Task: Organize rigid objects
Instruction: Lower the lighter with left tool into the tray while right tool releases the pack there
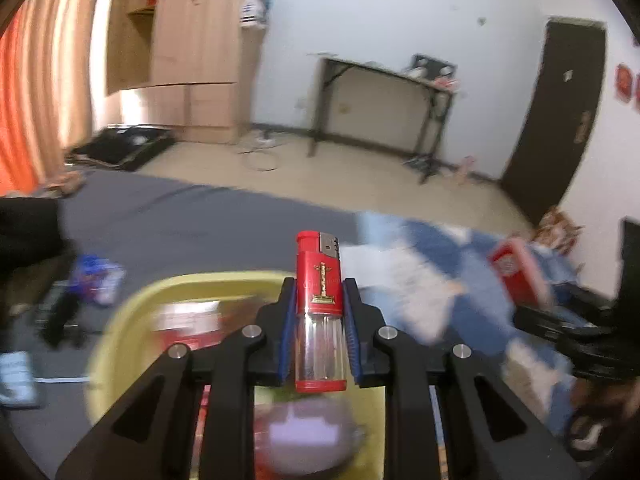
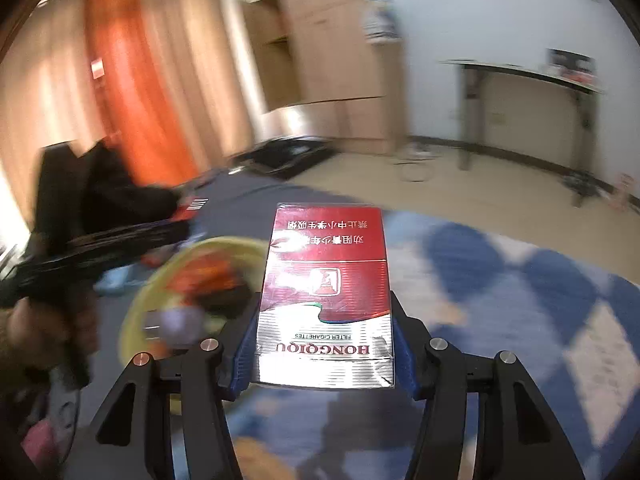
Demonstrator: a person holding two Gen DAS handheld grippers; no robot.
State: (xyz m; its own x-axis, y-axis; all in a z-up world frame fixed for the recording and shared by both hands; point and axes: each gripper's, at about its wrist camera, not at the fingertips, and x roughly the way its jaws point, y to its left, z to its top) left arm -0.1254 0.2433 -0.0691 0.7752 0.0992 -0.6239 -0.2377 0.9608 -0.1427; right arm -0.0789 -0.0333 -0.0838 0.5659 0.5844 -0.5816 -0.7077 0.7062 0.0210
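Lighter — red cap, clear body — sits clamped upright in the left gripper above the yellow basin. Right gripper clasps a red-and-silver cigarette pack over the blue patterned blanket, beside the basin's rim.

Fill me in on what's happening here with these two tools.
A person is tidying small hard items, one tool in each hand. The left tool is shut on a red lighter, held above a yellow tub that already has things in it. The right tool grips a red and silver cigarette pack over a blue patterned cloth, with the tub to its left. Neither item is in the tub yet.
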